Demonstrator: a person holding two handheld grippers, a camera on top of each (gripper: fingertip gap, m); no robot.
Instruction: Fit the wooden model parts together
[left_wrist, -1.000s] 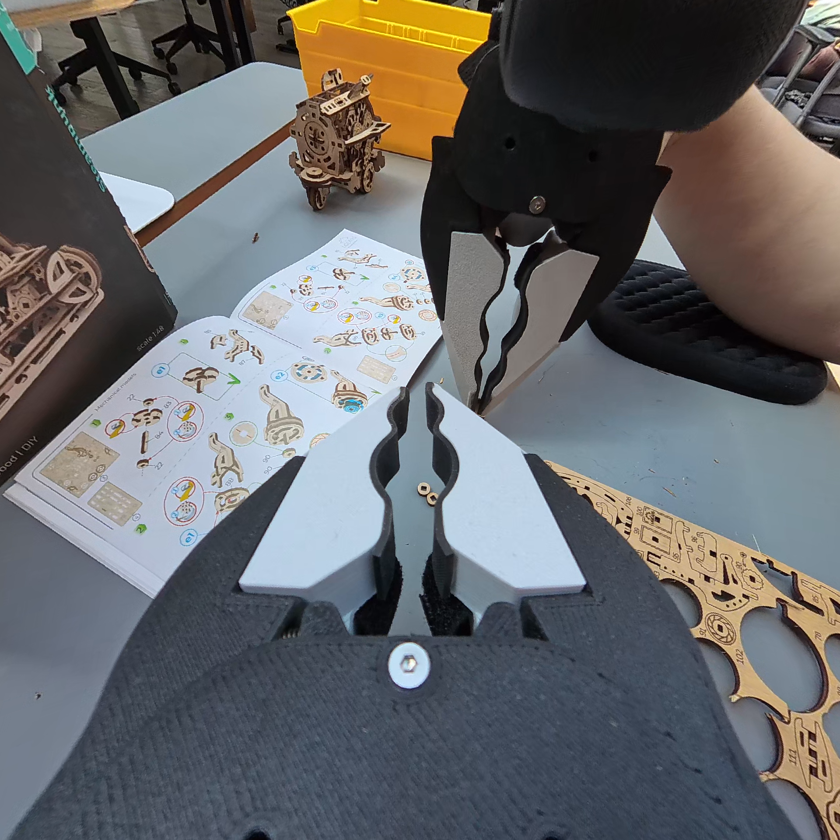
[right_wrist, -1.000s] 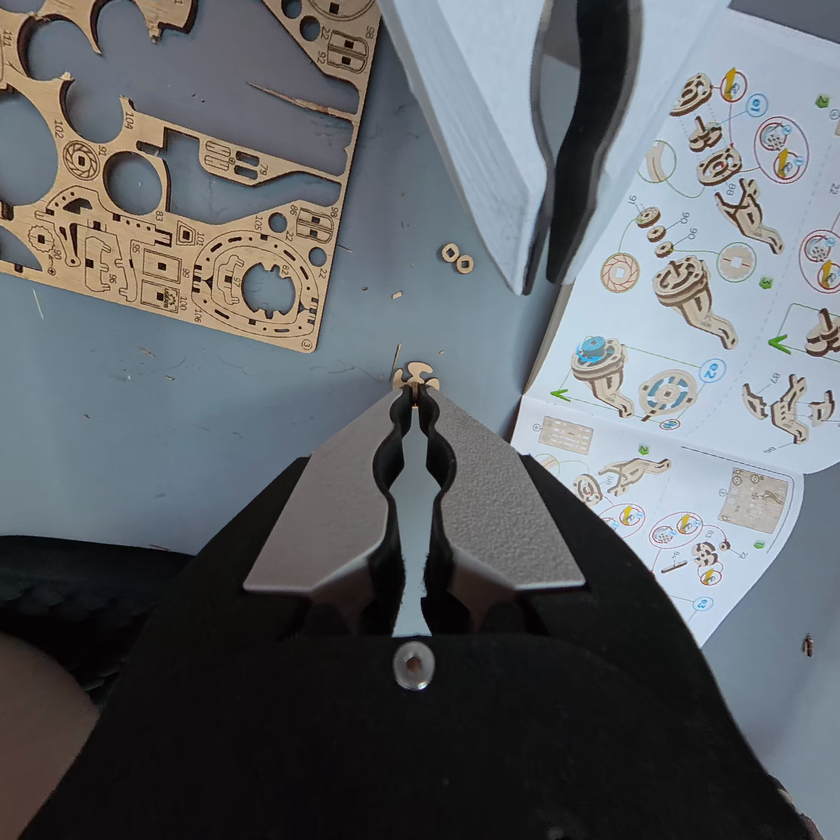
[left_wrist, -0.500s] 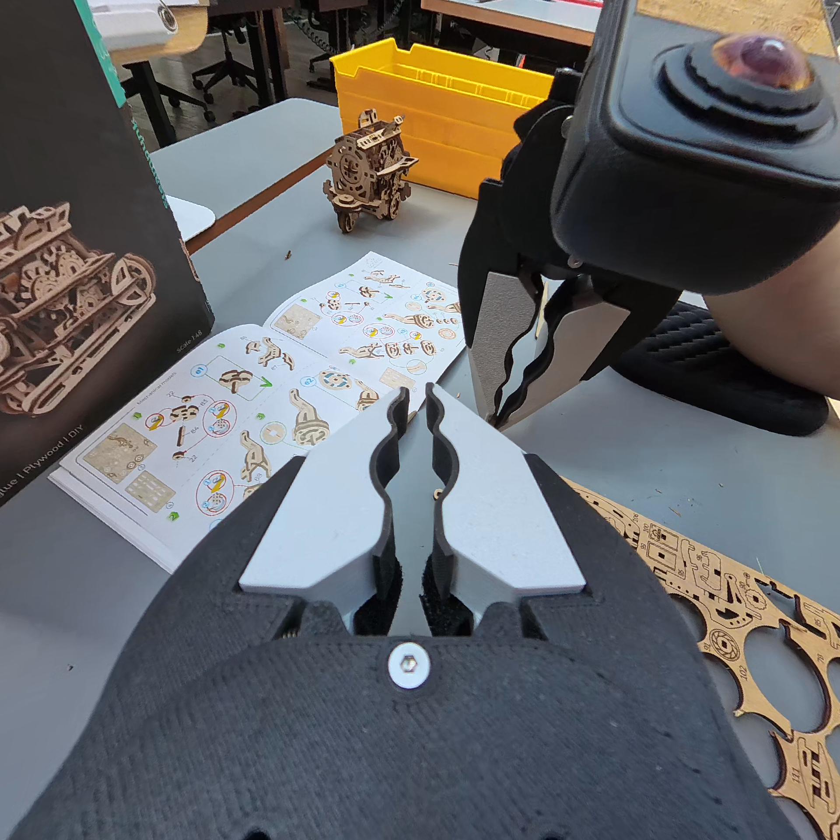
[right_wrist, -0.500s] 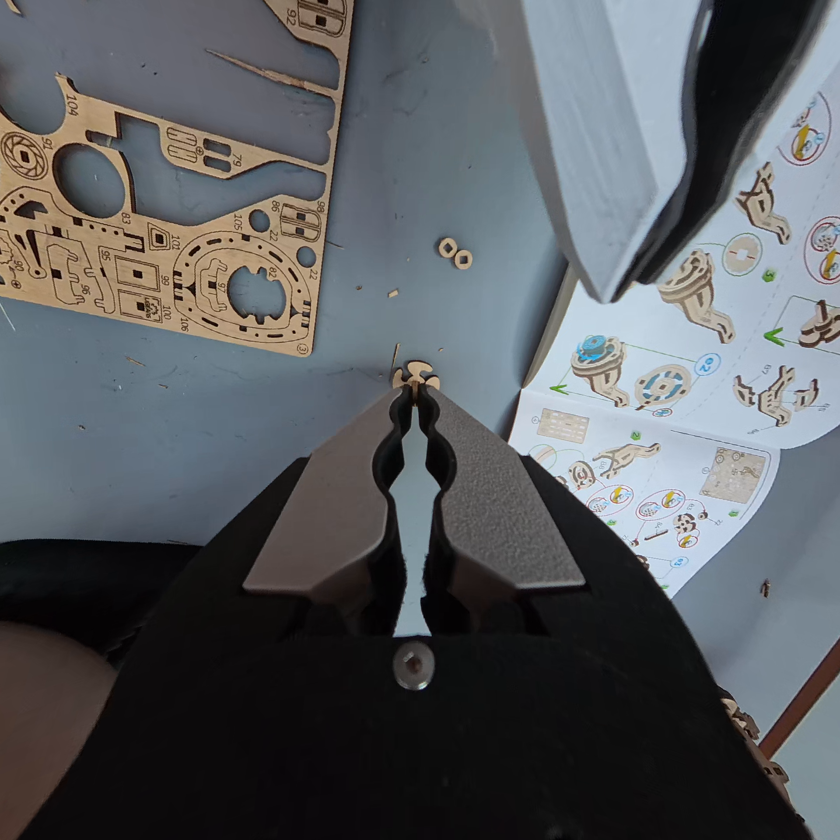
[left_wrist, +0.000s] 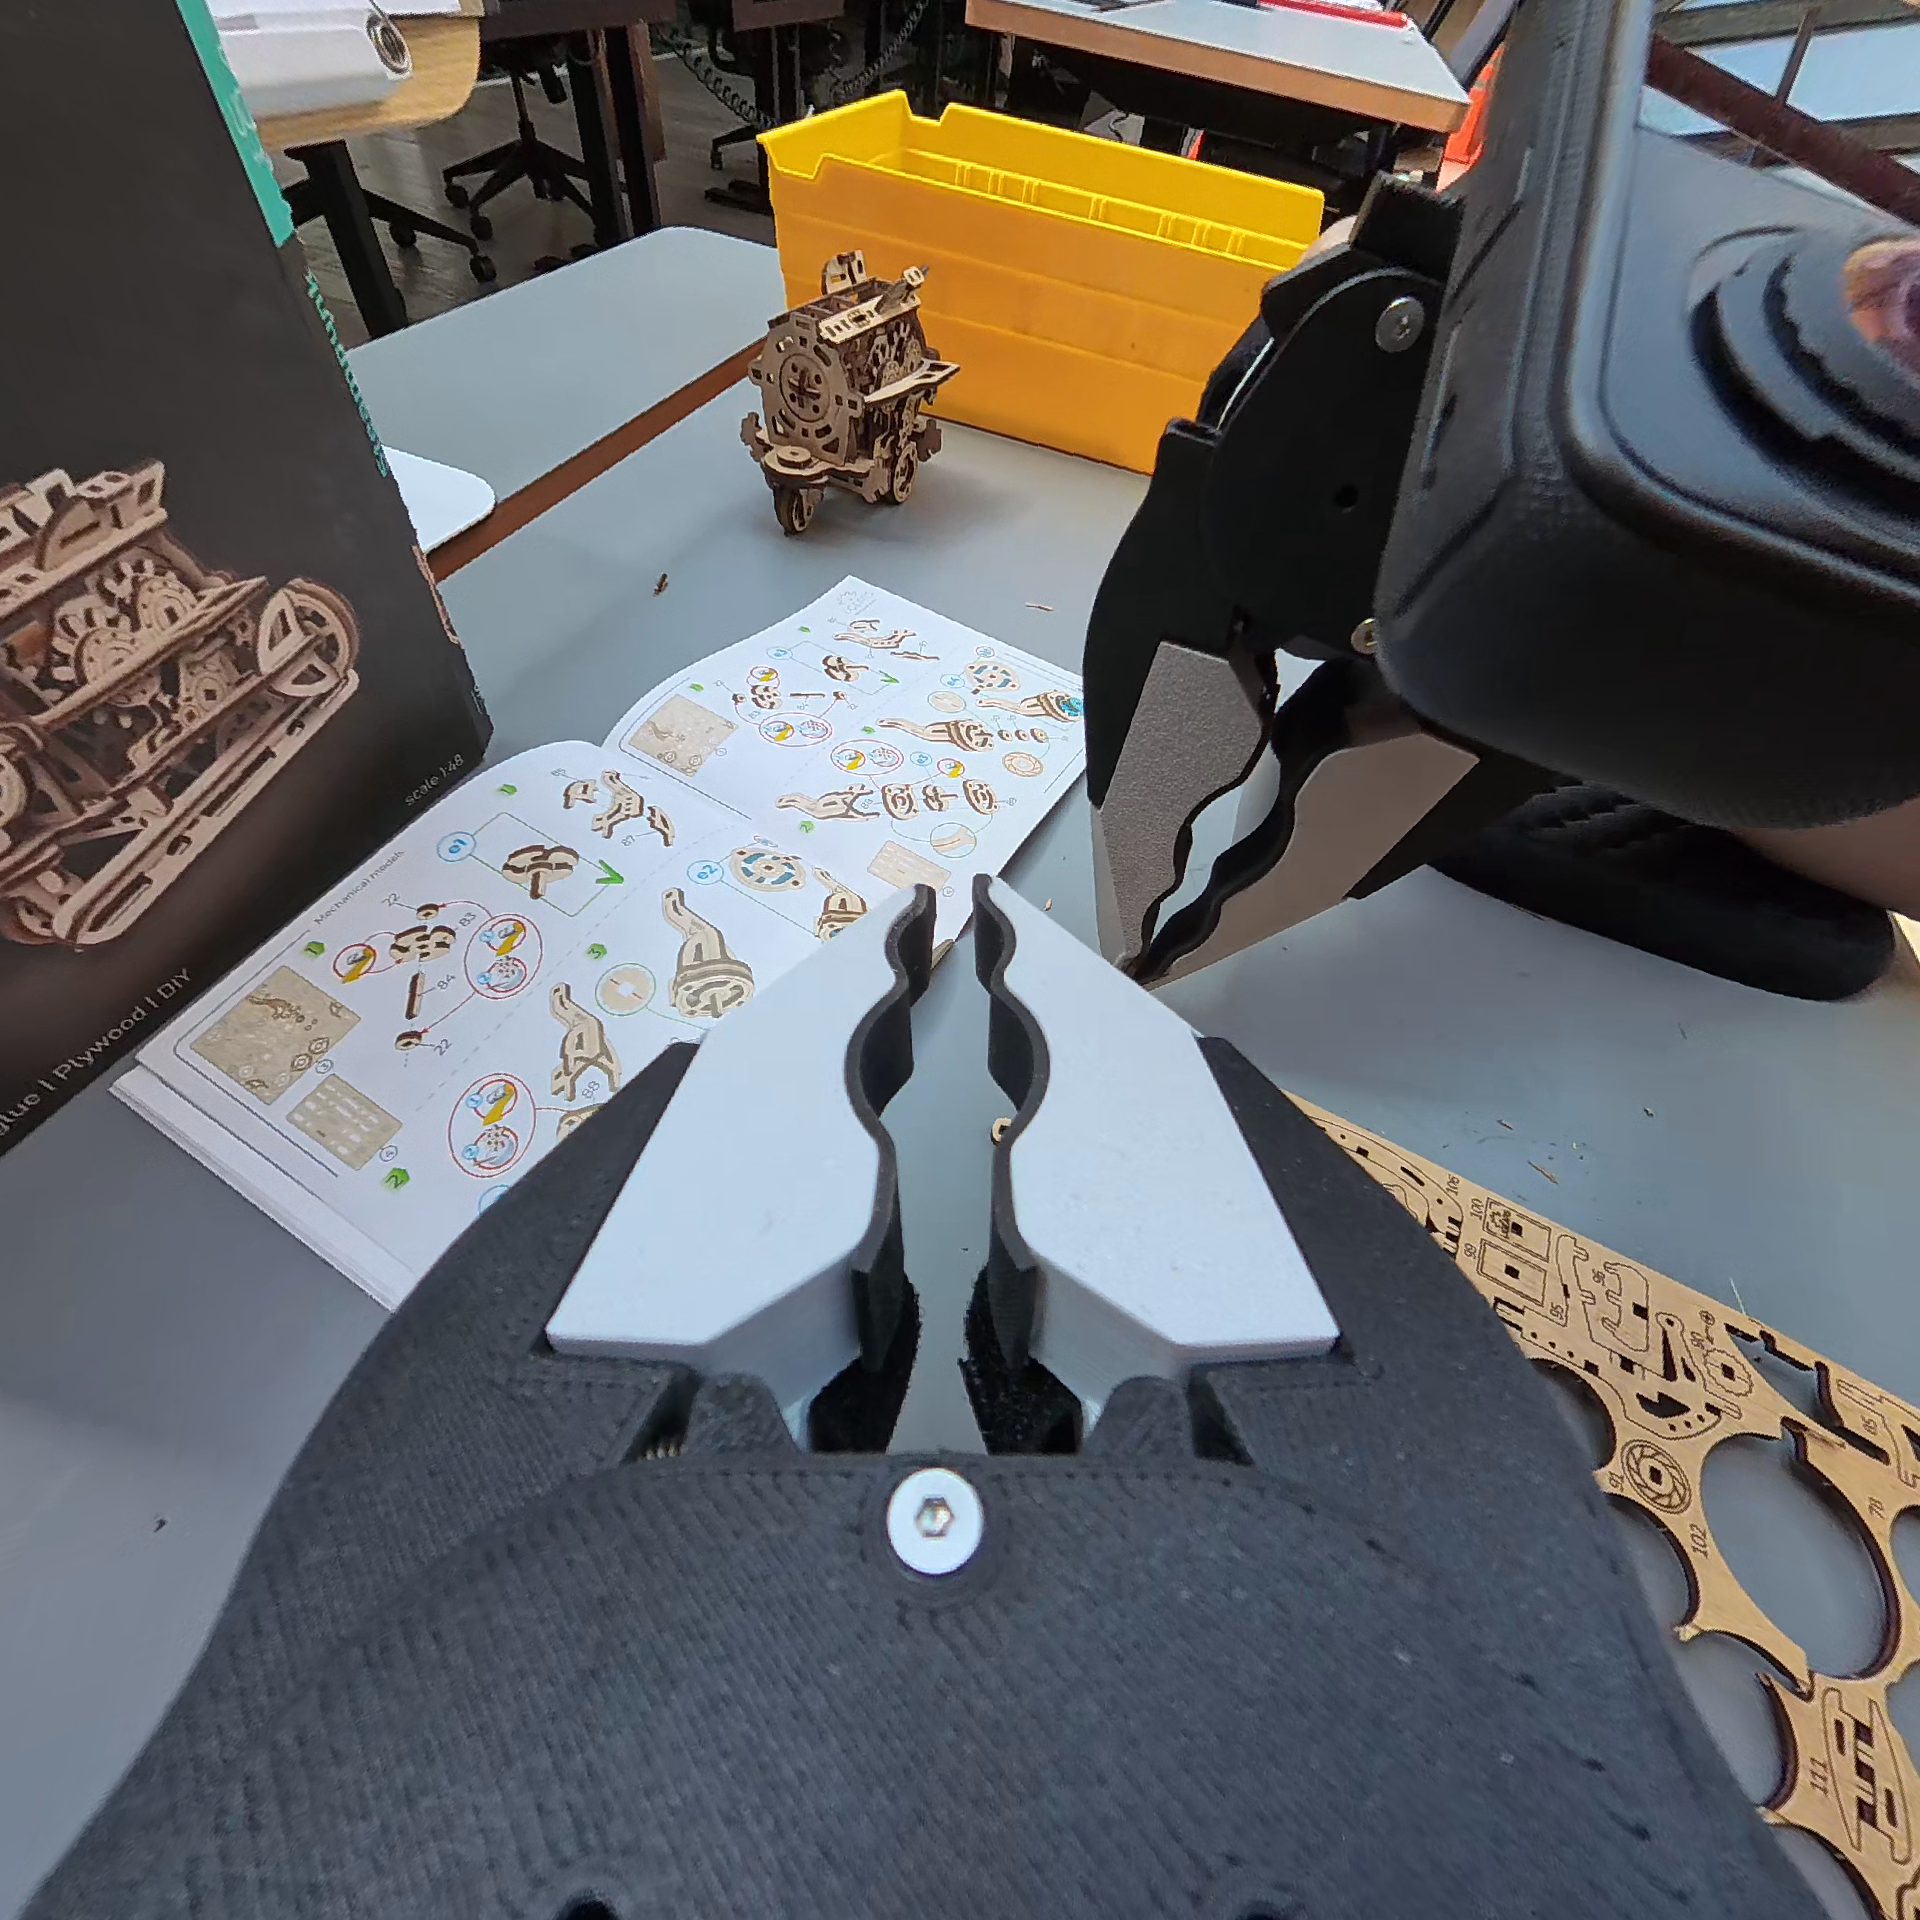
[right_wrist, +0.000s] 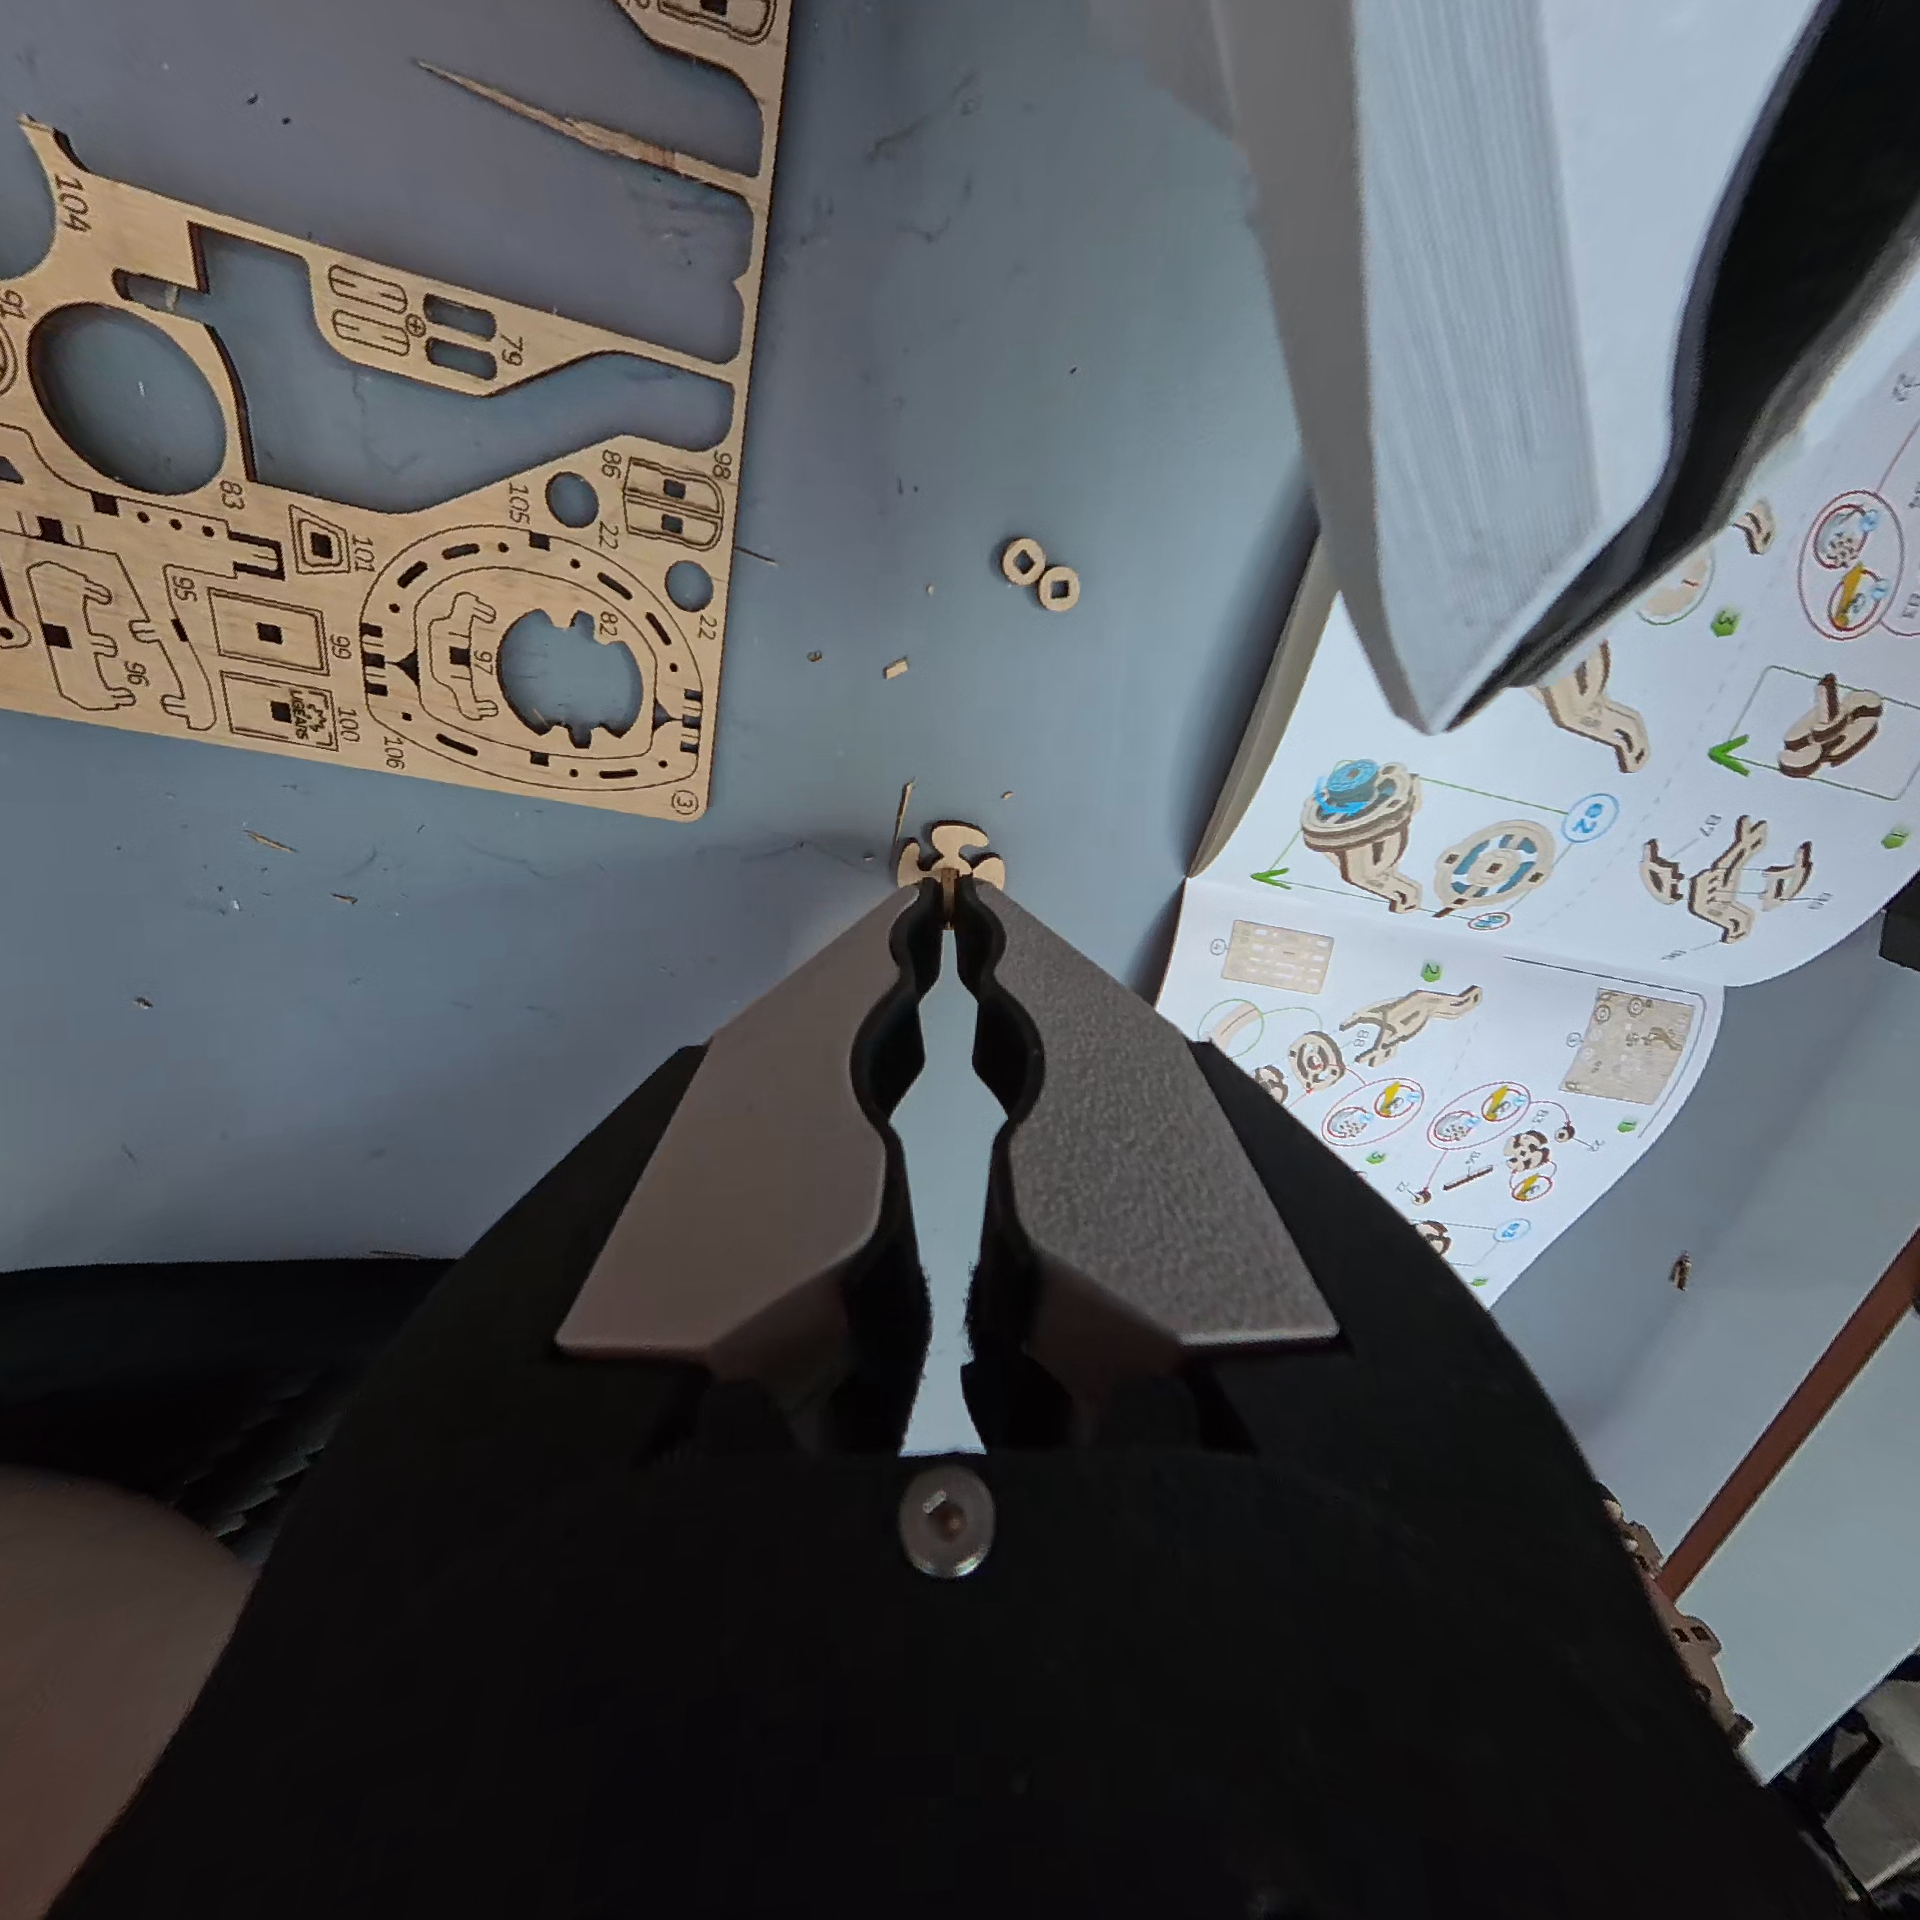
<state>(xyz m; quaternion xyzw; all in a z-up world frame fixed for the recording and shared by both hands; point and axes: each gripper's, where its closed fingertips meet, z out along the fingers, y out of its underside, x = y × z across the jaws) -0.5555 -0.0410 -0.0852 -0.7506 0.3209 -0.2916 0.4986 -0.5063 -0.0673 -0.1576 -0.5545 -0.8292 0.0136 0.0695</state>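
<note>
My right gripper (right_wrist: 948, 899) is shut on a small clover-shaped wooden part (right_wrist: 948, 854), pinched edge-on at the fingertips just above the grey table. It also shows in the left wrist view (left_wrist: 1138, 961), tips down at the table. My left gripper (left_wrist: 951, 896) hangs above the table with its jaws a narrow gap apart and nothing between them. It appears in the right wrist view (right_wrist: 1449, 712) at the upper right. Two small wooden rings (right_wrist: 1041, 575) lie loose on the table between the two grippers. A laser-cut plywood sheet (right_wrist: 364, 582) lies flat, also seen in the left wrist view (left_wrist: 1662, 1351).
An open instruction booklet (left_wrist: 623, 883) lies left of the grippers. A finished wooden model (left_wrist: 842, 395) stands by a yellow bin (left_wrist: 1039, 239) at the back. The dark kit box (left_wrist: 156, 623) stands on the left. A black pad (left_wrist: 1662, 914) lies under a forearm at right. The tips of one gripper are about 9 cm away from the tips of the other. The finished wooden model (left_wrist: 842, 395) is about equally far from each gripper, around 30 cm.
My left gripper has lifted and drawn back from the table, so the rings slide under its fingers in view. My right gripper stays in place, shut on the part.
</note>
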